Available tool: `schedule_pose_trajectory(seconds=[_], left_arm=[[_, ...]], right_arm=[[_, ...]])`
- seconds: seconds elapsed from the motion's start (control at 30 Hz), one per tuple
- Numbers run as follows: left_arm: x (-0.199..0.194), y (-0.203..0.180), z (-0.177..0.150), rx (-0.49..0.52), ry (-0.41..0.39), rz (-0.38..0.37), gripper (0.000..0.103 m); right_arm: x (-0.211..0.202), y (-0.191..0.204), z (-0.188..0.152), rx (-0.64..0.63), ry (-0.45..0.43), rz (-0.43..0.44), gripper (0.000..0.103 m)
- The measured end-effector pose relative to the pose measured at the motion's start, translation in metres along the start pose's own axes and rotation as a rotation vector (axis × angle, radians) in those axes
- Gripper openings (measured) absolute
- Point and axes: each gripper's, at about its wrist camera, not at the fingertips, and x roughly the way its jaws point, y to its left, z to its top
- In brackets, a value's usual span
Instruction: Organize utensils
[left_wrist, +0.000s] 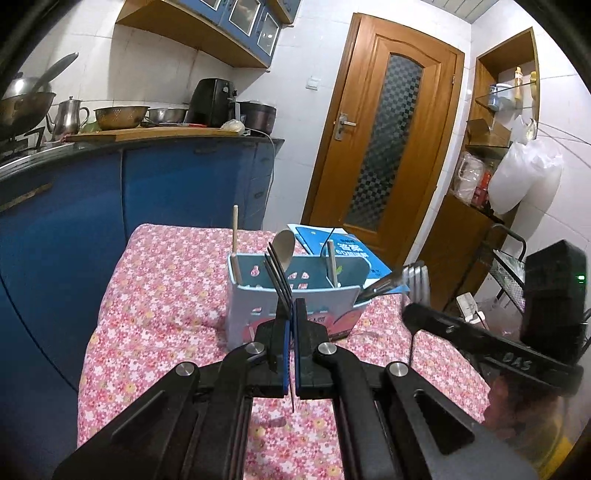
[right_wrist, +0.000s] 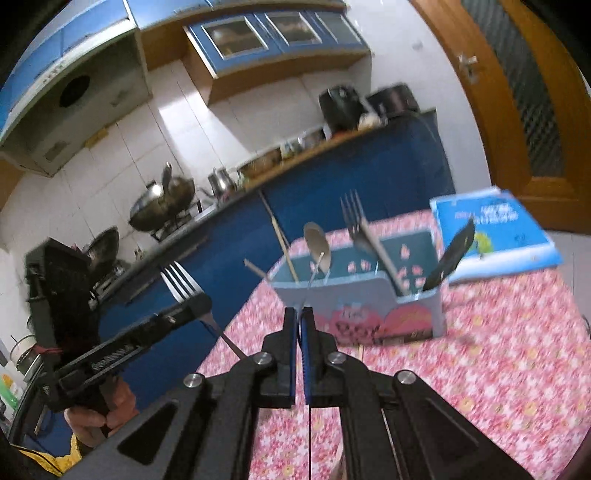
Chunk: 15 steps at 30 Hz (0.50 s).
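L gripper (left_wrist: 291, 314): fingers closed on a fork (left_wrist: 277, 269), clamped edge-on partway down the handle. Tines stick up past the fingertips and the handle tip hangs below them, over the near part of the surface (left_wrist: 166, 295) w/ its pink floral cloth. In the R wrist view the same fork shows at far left w/ tines up, and a hand (right_wrist: 99, 417) grips the L gripper's handle below it.

Utensil caddy (left_wrist: 258, 310): light blue w/ a pink print on the front, upright mid-surface, just beyond the L fingertips.
- Left compartment: a wooden chopstick (left_wrist: 235, 236), near upright against the left wall.
- Middle: a spoon (left_wrist: 285, 245), bowl up; a 2nd chopstick (left_wrist: 332, 262) to its right.
- Right end: a 2nd fork (right_wrist: 351, 210), tines up and leaning, and a black flat utensil (right_wrist: 456, 247) leaning out to the right.

R gripper (right_wrist: 299, 321): fingers closed on a thin metal utensil (right_wrist: 317, 267), seen edge-on, so can't tell which kind. Its top pokes up in front of the caddy's near wall; its tail hangs below the fingers. In the L wrist view this gripper sits to the right of the caddy, near its right end.

Blue booklet (right_wrist: 509, 229): flat on the surface, behind the caddy at far right.
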Motion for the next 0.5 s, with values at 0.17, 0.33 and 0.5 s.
schedule_pose_trajectory(seconds=[0.17,0.33,0.5], left_arm=[[0.006,-0.005,0.013,0.009,-0.01,0.006,0.0],[0.01,-0.007,0.026,0.017,-0.027,0.012,0.0],[0.015,-0.009,0.041,0.026,-0.045,0.021,0.0]], right_arm=[[-0.012,0.004,0.015,-0.019,-0.082,0.003,0.003],[-0.016,0.005,0.031,-0.033,-0.131,0.018,0.003],[-0.014,0.006,0.041,-0.045,-0.165,0.019,0.004]])
